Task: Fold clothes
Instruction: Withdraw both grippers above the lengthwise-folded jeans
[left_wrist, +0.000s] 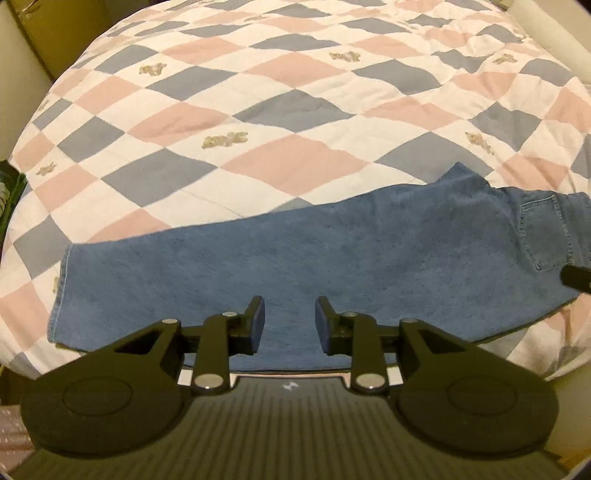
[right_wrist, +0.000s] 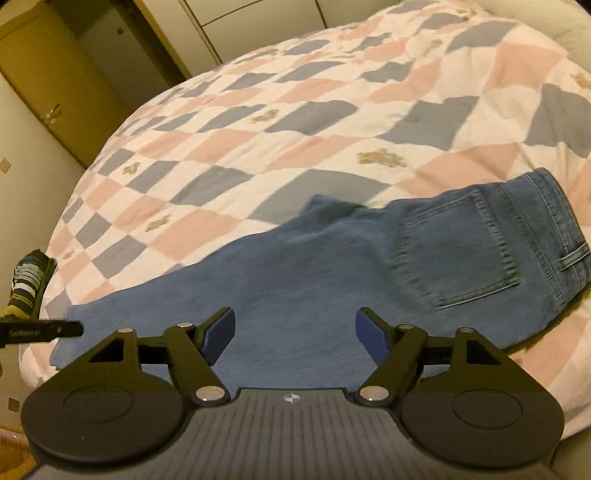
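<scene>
I am looking down at a pair of blue denim jeans (left_wrist: 332, 258), folded lengthwise so one leg is lying on the other, stretched across the near edge of a quilted bedspread in pink, grey-blue and white diamonds (left_wrist: 258, 110). The hem end is pointing to my left and the waist end, with its stitched back pocket (right_wrist: 458, 251), is lying to my right.

My left gripper (left_wrist: 290, 321) is hovering over the middle of the leg with its black fingers apart and nothing between them. My right gripper (right_wrist: 295, 334) is hovering nearer the seat of the jeans, its blue-padded fingers spread wider and likewise holding nothing.

In the right wrist view, a dark bar from the other gripper is poking in at the left edge, and it is carrying small white lettering that is too blurred for me to read. A small white logo is showing on each gripper's ribbed body. Little brown teddy-bear motifs (left_wrist: 225, 139) are dotting the quilt.
</scene>
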